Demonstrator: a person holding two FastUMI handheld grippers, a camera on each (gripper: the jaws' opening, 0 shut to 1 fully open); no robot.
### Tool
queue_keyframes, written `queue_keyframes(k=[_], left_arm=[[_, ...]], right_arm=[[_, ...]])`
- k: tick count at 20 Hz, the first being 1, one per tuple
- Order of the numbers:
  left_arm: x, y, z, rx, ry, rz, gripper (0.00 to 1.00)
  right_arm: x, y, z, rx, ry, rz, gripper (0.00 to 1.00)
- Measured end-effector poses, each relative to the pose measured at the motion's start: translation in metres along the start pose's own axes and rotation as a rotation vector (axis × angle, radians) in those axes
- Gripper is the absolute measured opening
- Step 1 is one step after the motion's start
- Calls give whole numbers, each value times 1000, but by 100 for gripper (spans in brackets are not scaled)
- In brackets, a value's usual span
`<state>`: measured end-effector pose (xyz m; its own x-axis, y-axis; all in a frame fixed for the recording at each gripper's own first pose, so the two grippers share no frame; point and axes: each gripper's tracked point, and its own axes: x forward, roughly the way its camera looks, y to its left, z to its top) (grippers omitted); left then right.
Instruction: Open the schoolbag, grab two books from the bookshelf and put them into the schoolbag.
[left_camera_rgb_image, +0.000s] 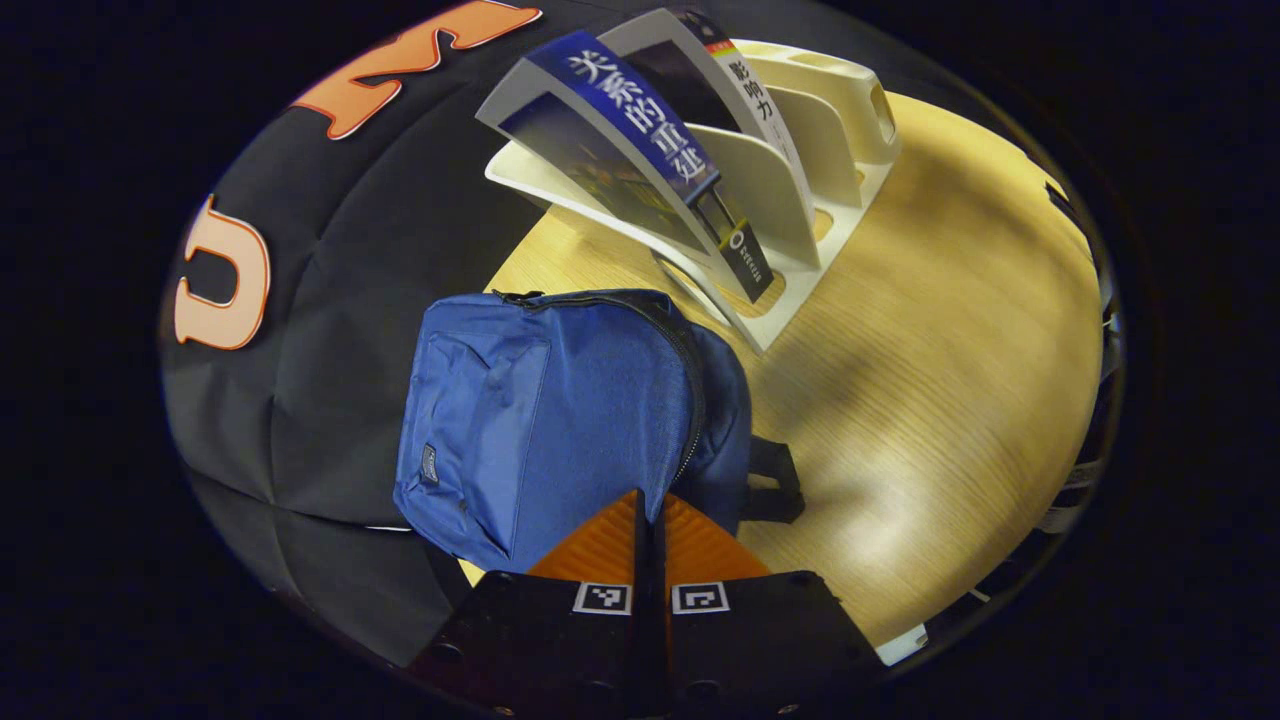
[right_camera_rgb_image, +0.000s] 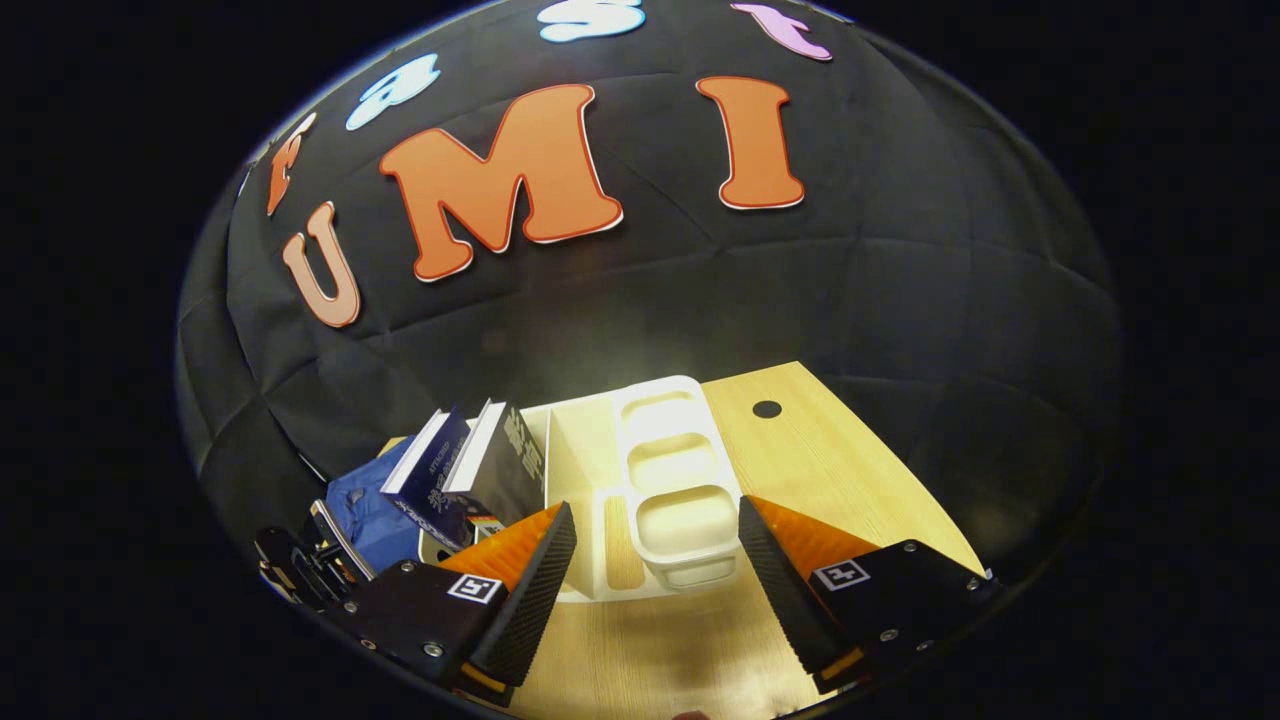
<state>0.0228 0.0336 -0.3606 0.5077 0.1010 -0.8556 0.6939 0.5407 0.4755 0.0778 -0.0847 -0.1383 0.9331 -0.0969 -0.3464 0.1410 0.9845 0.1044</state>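
Here, left gripper (left_camera_rgb_image: 650, 520) with jaws pressed together, empty, tips just before the blue schoolbag (left_camera_rgb_image: 545, 420). Standing upright on the counter (left_camera_rgb_image: 930, 380), zipper closed. Beyond it, two books (left_camera_rgb_image: 640, 140) leaning in the white bookshelf (left_camera_rgb_image: 800, 200), spines slanting away from the bag. Right gripper (right_camera_rgb_image: 655, 545) with jaws spread wide, empty, facing the bookshelf's end; books left of it, schoolbag farther left.

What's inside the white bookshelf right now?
The white bookshelf holds two books leaning in its slots: a blue-spined book and a white-spined book behind it. The compartments at its far end look empty. The books' lower edges are hidden by the dividers.
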Motion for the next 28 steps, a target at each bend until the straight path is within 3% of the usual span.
queue_keyframes(k=[3, 8, 15, 22, 28], left_arm=[[-16, 8, 8, -11, 16, -54, 0], [-36, 35, 12, -11, 24, -81, 1], [-64, 110, 29, -31, 18, 4, 1], [-75, 179, 38, -59, -27, 144, 1], [-77, 222, 45, -81, -176, 84, 0]], right_arm=[[1, -3, 9, 7, -15, 12, 97], [2, 1, 16, 34, -16, 53, 97], [3, 4, 22, 35, -19, 89, 97], [-3, 14, 29, 30, -25, 91, 97], [-17, 60, 43, -2, -68, 17, 97]])
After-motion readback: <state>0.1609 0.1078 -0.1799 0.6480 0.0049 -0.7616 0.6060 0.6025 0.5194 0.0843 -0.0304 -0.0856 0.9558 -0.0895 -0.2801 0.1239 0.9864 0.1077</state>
